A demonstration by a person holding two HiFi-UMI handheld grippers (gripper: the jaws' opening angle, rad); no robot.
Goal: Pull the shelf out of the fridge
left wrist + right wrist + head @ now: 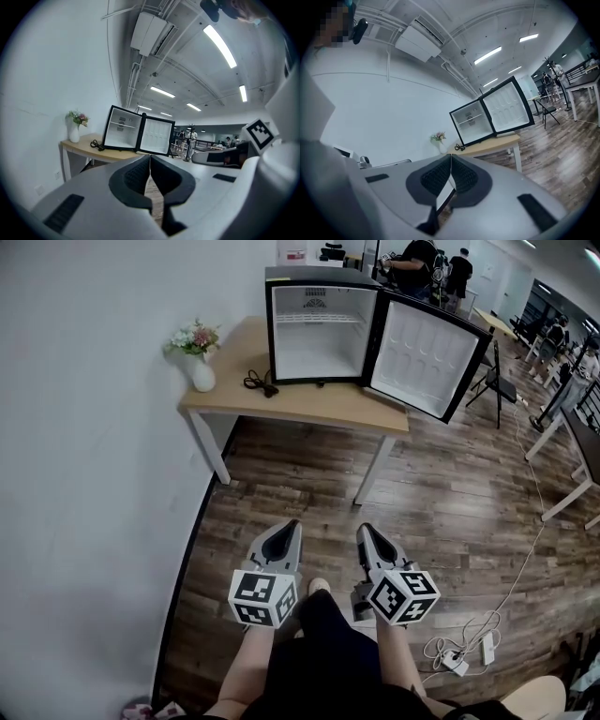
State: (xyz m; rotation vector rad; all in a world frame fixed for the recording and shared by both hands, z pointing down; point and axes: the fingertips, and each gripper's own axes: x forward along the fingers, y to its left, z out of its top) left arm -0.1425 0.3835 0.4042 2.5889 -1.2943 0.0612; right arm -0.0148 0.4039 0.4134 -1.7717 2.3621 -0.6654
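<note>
Head view, looking steeply down. A small black fridge [319, 277] with a white interior stands on a light wooden desk [300, 407] set against a white wall [94, 446]. The fridge door [427, 357] is swung wide open to the right, its inner face turned toward the camera. The shelf [316, 319], a thin white rack, lies level in the upper part of the fridge compartment, seated in its place and spanning the compartment from side to side.

On the desk, a dark coiled cable [260, 382] lies just beside the lower left corner of the fridge. A white vase [202, 374] holding pink and white flowers [194, 337] stands near the left end of the desk.

The left tool [289, 526] and the right tool [366, 531] are held side by side low in the frame, above the wood-plank floor [450, 493]. Both point toward the fridge and are well apart from the desk. Each carries a cube with square markers at its rear.

Left gripper view and right gripper view: on each tool the two dark ribbed pads meet along a closed seam, with nothing between them. The open fridge and the shelf appear beyond the tips in both views.

A white power strip [466, 659] with its cord lies on the floor at lower right. People [422, 263] stand in the background behind the fridge.
</note>
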